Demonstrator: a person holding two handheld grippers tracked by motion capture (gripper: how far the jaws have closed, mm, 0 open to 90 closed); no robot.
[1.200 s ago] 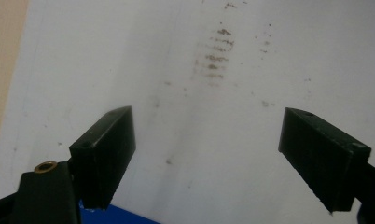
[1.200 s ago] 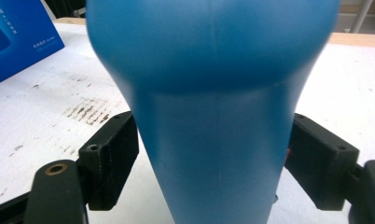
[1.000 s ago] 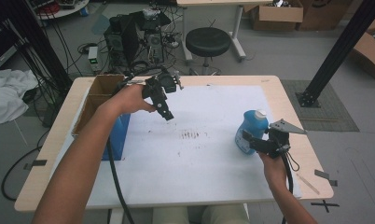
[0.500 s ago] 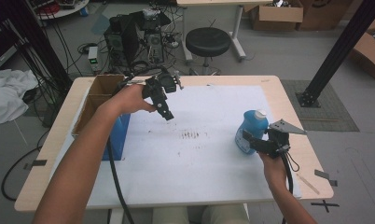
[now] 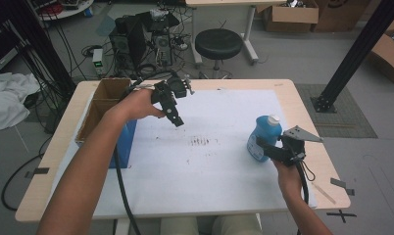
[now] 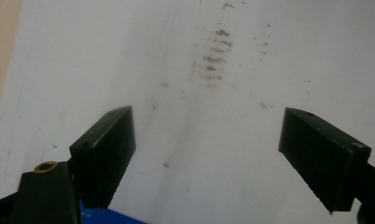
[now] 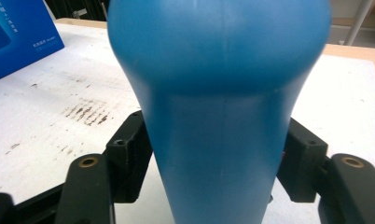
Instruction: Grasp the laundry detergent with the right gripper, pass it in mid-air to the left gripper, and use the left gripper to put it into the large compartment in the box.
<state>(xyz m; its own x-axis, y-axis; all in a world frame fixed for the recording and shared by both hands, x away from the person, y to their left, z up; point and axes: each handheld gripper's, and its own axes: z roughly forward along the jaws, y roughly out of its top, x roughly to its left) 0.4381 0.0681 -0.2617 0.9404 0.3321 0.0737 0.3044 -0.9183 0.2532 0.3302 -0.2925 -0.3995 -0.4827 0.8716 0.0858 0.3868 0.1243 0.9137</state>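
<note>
Right tool (image 5: 268,147) just closing, jaws pinching narrow waist of upright blue plastic bottle with white cap (image 5: 263,137) at right side of white-covered counter (image 5: 224,181), likely for secure lift; left tool (image 5: 175,117) spread, empty, hovering clear.

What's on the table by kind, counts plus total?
Blue bottle: 1, white cap, between the right gripper's jaws
Blue box: 1
Open cardboard box: 1
White sheet: 1, with brown smudges
Grippers: 2, the left gripper open above the sheet
Total: 6
</note>
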